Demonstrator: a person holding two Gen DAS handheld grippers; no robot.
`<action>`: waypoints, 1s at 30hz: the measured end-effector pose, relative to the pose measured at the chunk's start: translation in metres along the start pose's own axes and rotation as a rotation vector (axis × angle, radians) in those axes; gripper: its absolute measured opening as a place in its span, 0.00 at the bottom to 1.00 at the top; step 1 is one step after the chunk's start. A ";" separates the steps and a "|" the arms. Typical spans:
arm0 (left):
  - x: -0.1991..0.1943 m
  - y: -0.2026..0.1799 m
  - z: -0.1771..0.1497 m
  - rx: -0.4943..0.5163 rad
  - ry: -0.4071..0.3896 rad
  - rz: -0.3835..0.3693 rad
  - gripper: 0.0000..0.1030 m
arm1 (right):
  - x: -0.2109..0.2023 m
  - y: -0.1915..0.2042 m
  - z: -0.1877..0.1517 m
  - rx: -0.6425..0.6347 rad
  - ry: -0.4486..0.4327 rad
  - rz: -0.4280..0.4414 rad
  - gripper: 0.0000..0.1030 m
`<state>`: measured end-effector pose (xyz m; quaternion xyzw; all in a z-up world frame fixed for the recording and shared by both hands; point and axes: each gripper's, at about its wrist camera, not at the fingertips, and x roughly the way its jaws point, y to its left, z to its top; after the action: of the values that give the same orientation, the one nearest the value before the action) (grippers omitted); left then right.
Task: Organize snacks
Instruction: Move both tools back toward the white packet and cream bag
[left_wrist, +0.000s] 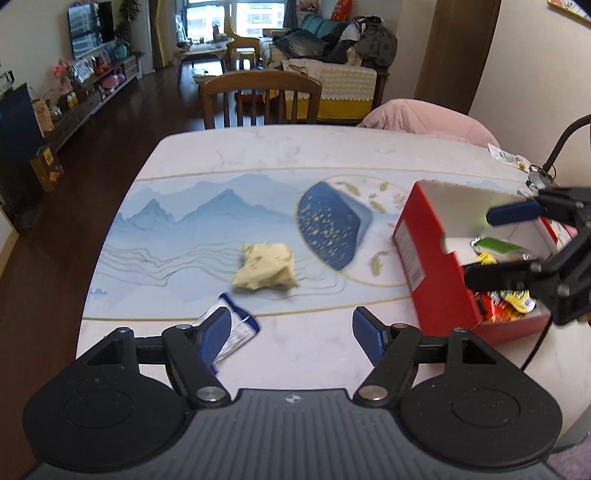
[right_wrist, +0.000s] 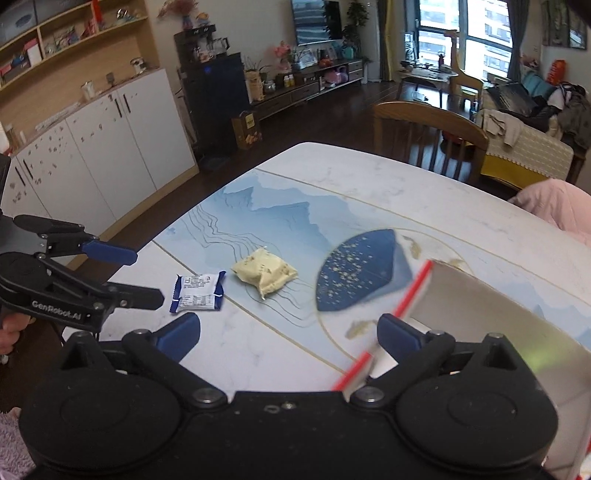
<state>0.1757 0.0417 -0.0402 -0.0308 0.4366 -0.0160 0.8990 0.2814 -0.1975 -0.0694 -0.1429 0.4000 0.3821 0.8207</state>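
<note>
Black tool (left_wrist: 291, 330) bodies, blue fingertips (right_wrist: 179, 334), "GenRobot.AI" lettering.

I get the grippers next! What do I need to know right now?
Left gripper: open, empty, by the blue-and-white wrapped snack.
Right gripper: open, empty, at the red cardboard box.
Done: several wrapped snacks already lie in the box.
Left: the blue-and-white one and the pale yellow snack bag are on the marble table, apart from each other. Both probably go in the box.
</note>
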 end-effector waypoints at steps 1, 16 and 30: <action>0.002 0.007 -0.002 0.008 0.002 -0.005 0.70 | 0.006 0.004 0.003 -0.009 0.006 0.001 1.00; 0.056 0.073 -0.007 0.219 0.127 -0.163 0.70 | 0.110 0.049 0.047 -0.203 0.139 -0.008 0.99; 0.126 0.082 -0.003 0.337 0.237 -0.215 0.70 | 0.206 0.041 0.063 -0.291 0.328 -0.020 0.93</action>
<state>0.2509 0.1166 -0.1465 0.0753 0.5245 -0.1879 0.8270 0.3654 -0.0300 -0.1836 -0.3239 0.4673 0.3992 0.7193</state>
